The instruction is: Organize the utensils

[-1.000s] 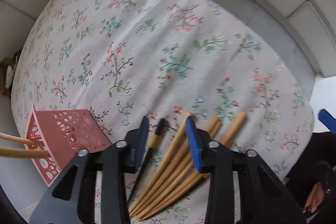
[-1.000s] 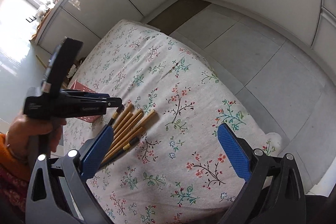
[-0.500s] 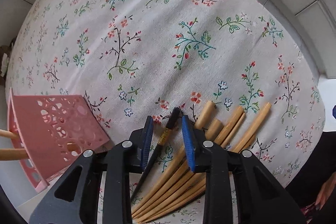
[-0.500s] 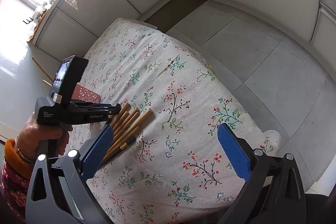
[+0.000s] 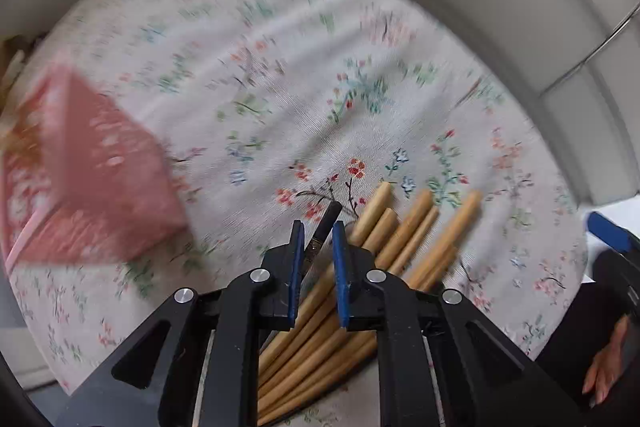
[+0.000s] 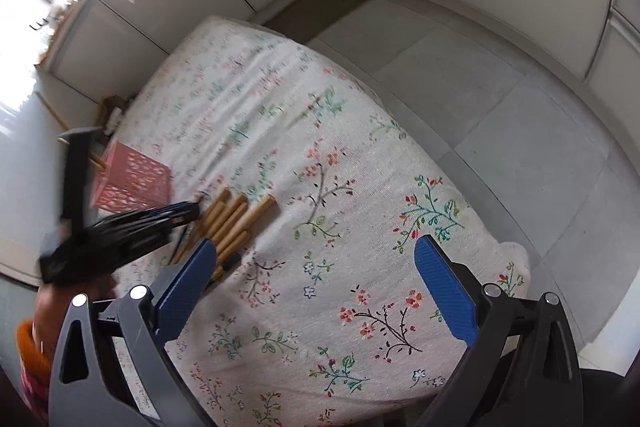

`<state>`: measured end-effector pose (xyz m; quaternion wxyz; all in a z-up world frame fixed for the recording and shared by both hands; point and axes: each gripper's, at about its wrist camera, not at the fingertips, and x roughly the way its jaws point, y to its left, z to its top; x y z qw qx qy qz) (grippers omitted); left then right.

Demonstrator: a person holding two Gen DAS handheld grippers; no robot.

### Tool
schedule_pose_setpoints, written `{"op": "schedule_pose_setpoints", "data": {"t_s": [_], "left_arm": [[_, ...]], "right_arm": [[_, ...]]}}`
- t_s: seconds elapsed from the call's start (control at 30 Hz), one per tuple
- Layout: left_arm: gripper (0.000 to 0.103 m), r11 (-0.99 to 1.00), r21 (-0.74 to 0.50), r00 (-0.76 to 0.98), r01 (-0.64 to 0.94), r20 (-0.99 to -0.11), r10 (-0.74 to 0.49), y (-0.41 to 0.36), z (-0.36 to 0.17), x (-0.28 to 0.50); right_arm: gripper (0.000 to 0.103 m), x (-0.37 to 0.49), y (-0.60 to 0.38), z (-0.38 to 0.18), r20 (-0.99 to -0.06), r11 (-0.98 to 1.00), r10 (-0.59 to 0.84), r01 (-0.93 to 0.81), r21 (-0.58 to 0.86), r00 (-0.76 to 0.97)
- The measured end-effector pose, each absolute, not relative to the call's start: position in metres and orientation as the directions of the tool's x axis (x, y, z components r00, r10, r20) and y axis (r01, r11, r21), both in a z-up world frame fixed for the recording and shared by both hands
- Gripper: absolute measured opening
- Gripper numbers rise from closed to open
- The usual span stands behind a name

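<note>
The left wrist camera sits close above the floral tablecloth point(image 5: 280, 75) and looks steeply down past its own blue pads at the wooden chopsticks point(image 5: 404, 239), with the pink basket point(image 5: 92, 187) at its left. The right wrist camera stands higher and further back, facing across the table to the grey floor point(image 6: 500, 75). Both views share the chopsticks, basket and cloth.
</note>
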<state>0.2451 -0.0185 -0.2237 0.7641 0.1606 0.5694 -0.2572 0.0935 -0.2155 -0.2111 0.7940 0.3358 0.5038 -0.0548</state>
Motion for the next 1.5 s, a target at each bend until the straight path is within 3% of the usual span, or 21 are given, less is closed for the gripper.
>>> {"op": "schedule_pose_setpoints", "data": {"t_s": [0.17,0.3,0.47,0.57,0.73,0.8,0.97,1.03,1.1,1.13,1.23,1.33,1.5], "left_arm": [[0.013,0.814,-0.087,0.375,0.575,-0.856,-0.356,0.03,-0.163,0.193],[0.012,0.822,-0.085,0.467,0.563,-0.788,-0.401,0.056,-0.11,0.158],[0.007,0.828,-0.1,0.561,0.552,-0.69,-0.457,0.084,-0.069,0.125],[0.007,0.825,-0.127,0.61,0.551,-0.613,-0.502,0.091,-0.048,0.103],[0.007,0.806,-0.14,0.656,0.575,-0.509,-0.557,0.098,-0.021,0.082],[0.007,0.793,-0.144,0.649,0.592,-0.498,-0.575,0.097,-0.016,0.077],[0.007,0.769,-0.13,0.591,0.625,-0.565,-0.576,0.078,-0.028,0.081],[0.013,0.763,-0.135,0.562,0.632,-0.599,-0.571,0.071,-0.037,0.088],[0.05,0.742,-0.128,0.498,0.658,-0.665,-0.557,0.057,-0.055,0.101],[0.054,0.736,-0.087,0.479,0.672,-0.706,-0.521,0.044,-0.065,0.108],[0.053,0.717,0.009,0.416,0.697,-0.819,-0.395,0.009,-0.1,0.135],[0.052,0.646,0.016,0.3,0.763,-0.894,-0.332,-0.019,-0.131,0.148],[0.052,0.575,0.022,0.191,0.818,-0.953,-0.235,-0.054,-0.169,0.147]], "right_arm": [[0.09,0.125,-0.204,-0.227,-0.859,0.695,0.335,0.515,0.502,0.386],[0.07,0.159,-0.192,-0.241,-0.869,0.629,0.41,0.605,0.489,0.277],[0.049,0.182,-0.184,-0.246,-0.911,0.617,0.367,0.684,0.39,0.188],[0.028,0.191,-0.18,-0.248,-0.916,0.612,0.364,0.698,0.373,0.171],[0.024,0.207,-0.165,-0.25,-0.936,0.618,0.321,0.718,0.32,0.141],[0.015,0.208,-0.16,-0.25,-0.941,0.623,0.302,0.715,0.317,0.154],[0.012,0.194,-0.168,-0.25,-0.917,0.575,0.327,0.722,0.385,0.229],[0.012,0.185,-0.176,-0.251,-0.909,0.581,0.341,0.706,0.405,0.241],[0.012,0.176,-0.181,-0.251,-0.905,0.589,0.345,0.693,0.416,0.25],[0.012,0.172,-0.184,-0.251,-0.902,0.592,0.351,0.686,0.423,0.253],[0.012,0.157,-0.196,-0.251,-0.882,0.587,0.381,0.664,0.462,0.276],[0.011,0.14,-0.204,-0.243,-0.832,0.578,0.431,0.601,0.552,0.35],[0.011,0.12,-0.218,-0.228,-0.791,0.582,0.464,0.535,0.612,0.399]]}}
